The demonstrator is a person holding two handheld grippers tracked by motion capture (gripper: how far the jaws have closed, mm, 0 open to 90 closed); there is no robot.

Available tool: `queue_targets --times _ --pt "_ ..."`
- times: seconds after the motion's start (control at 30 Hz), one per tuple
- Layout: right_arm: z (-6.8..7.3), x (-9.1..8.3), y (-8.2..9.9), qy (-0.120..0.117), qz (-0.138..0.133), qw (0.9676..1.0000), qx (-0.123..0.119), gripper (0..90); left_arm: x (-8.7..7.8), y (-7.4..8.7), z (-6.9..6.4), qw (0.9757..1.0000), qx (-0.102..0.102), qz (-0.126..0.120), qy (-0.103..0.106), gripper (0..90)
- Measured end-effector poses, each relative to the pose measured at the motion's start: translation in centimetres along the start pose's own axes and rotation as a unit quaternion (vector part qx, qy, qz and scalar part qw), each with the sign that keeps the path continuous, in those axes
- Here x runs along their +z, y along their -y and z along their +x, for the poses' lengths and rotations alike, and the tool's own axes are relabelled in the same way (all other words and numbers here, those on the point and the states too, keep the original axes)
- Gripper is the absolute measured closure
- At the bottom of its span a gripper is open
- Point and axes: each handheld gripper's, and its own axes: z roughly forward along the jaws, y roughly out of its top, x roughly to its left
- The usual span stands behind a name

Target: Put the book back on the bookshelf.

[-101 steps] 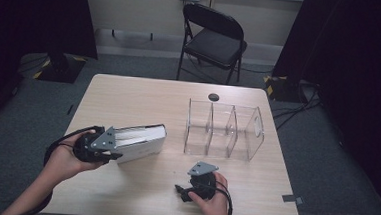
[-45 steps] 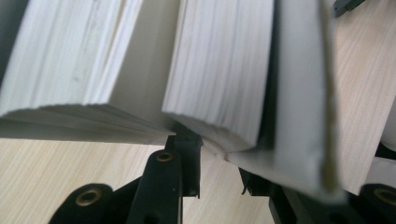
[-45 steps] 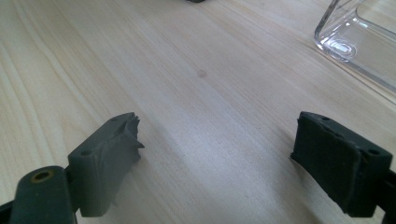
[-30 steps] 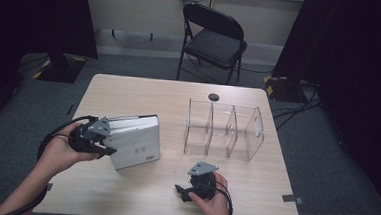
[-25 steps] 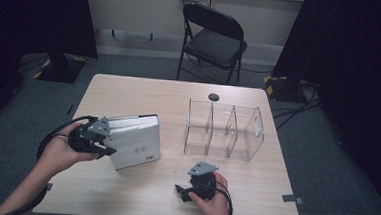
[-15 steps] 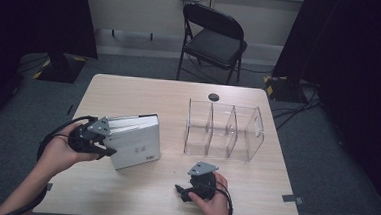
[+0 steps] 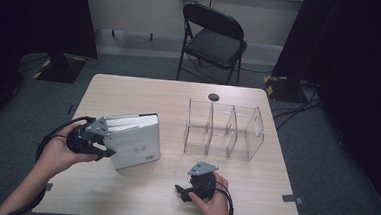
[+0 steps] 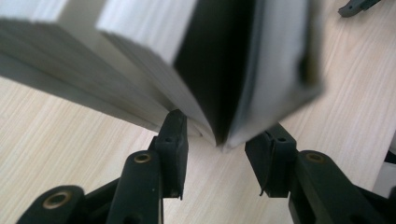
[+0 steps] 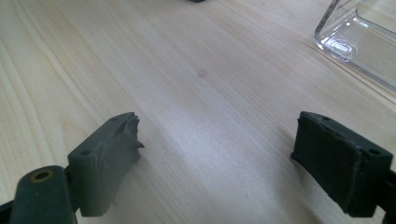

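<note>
The white book (image 7: 135, 145) stands on its edge on the wooden table (image 7: 144, 92), its spine turned away from the left gripper (image 7: 98, 141) and its page side toward it. In the left gripper view the jaws have just been opening: the book (image 8: 196, 65) sits between the two black fingers (image 8: 172, 142), its pages fanned a little, with the corner of the cover and pages reaching down into the gap. The left finger is just beside the page block and the right finger stands a bit apart from the cover, so the pads do not press on it. The jaws are at a narrow to middle opening.

The right gripper (image 7: 196, 183) rests low over the table near the person's edge, well apart from the book. Its fingers (image 9: 105, 154) are wide, with bare wood between them. Beyond the right fingertip lies a corner of the clear plastic organizer (image 9: 359, 42), which stands to the right of the book
</note>
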Motion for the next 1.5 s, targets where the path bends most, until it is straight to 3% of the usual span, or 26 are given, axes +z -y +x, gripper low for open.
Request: queue_targets --times 0.67,0.8,1.03,1.13,1.37,1.5 --pt "0.0 0.0 0.0 -0.003 0.002 1.0000 -0.004 12.2 0.3 1.2 0.2 0.9997 -0.015 -0.016 -0.010 47.5" --pt "-0.1 -0.1 -0.4 -0.008 0.021 0.9997 -0.012 12.5 0.5 1.5 0.2 0.9997 -0.017 -0.011 -0.014 44.4" --pt "0.0 -0.1 -1.3 -0.026 0.058 0.9975 -0.031 13.4 0.8 2.2 0.1 0.9996 -0.022 -0.010 -0.015 41.6" --pt "-0.1 -0.2 -1.9 -0.028 0.074 0.9956 -0.049 14.0 0.8 2.4 0.1 0.9995 -0.026 -0.013 -0.017 40.7" --pt "-0.3 -0.6 -3.9 -0.059 0.093 0.9916 -0.067 14.7 1.3 3.2 -0.1 0.9990 -0.037 -0.022 -0.010 37.4" --pt "-0.4 -0.7 -4.8 -0.067 0.100 0.9898 -0.076 14.8 1.6 3.6 -0.1 0.9991 -0.038 -0.015 -0.009 34.8"
